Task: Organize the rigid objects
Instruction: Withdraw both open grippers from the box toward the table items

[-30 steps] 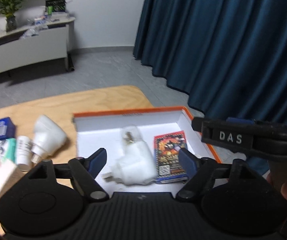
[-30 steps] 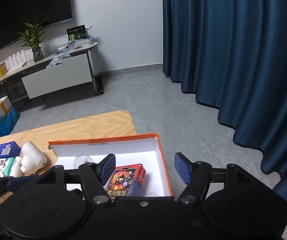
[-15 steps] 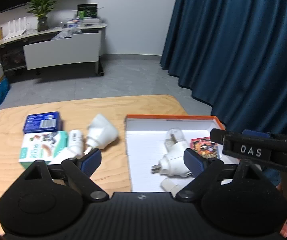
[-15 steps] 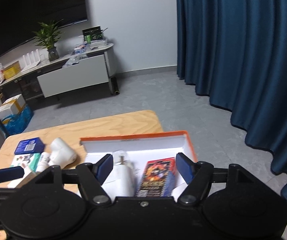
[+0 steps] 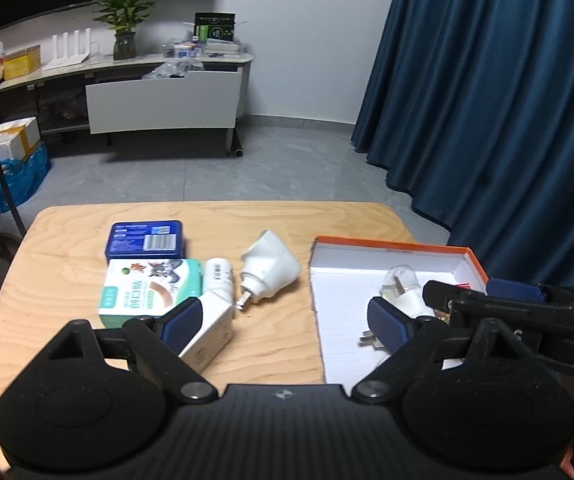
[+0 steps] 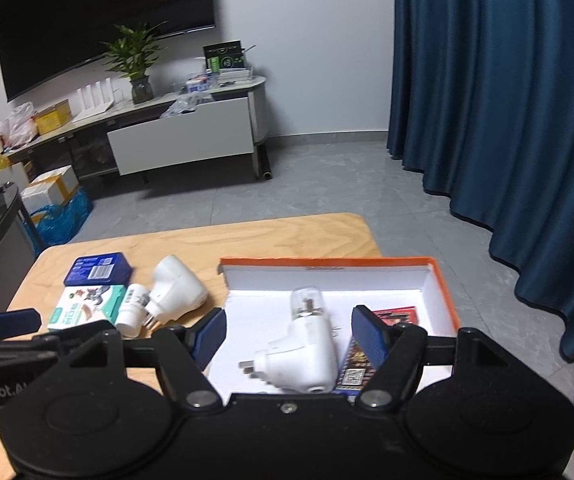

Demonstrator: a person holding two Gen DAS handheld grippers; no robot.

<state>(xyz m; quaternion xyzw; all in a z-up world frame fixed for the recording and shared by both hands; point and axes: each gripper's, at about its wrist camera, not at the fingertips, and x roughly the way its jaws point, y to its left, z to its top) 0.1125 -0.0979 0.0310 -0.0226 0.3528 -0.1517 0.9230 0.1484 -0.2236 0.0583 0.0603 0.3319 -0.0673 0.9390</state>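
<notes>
Plug adapters, cartons and a small bottle are what's being sorted, and both claws hang over the table with their jaws spread wide, gripping nothing. Nearest the right gripper point(image 6: 287, 334), inside the orange-rimmed box point(image 6: 443, 292), lies a white plug adapter point(image 6: 303, 354) on its side with its prongs pointing left, touching a clear bulb-like piece point(image 6: 306, 300) behind it, and just beside a red printed pack point(image 6: 395, 314) against the right wall; they look parked there because the box is the collection spot. The left gripper point(image 5: 291, 322) straddles the box's left edge and faces the loose pile. Closest to it sits a plain white carton point(image 5: 211, 338), partly behind the left finger, likely the easiest next grab since it juts forward. Touching it are a green-and-white carton point(image 5: 147, 290) and a small white bottle point(image 5: 218, 278) lying flat. Just beside the bottle a second white adapter point(image 5: 269, 272) rests on the wooden table point(image 5: 67, 240), prongs toward the camera. Farthest back is a blue box point(image 5: 145, 238), barcode up, touching the green carton. By my reckoning roughly three items are in and five wait outside.
</notes>
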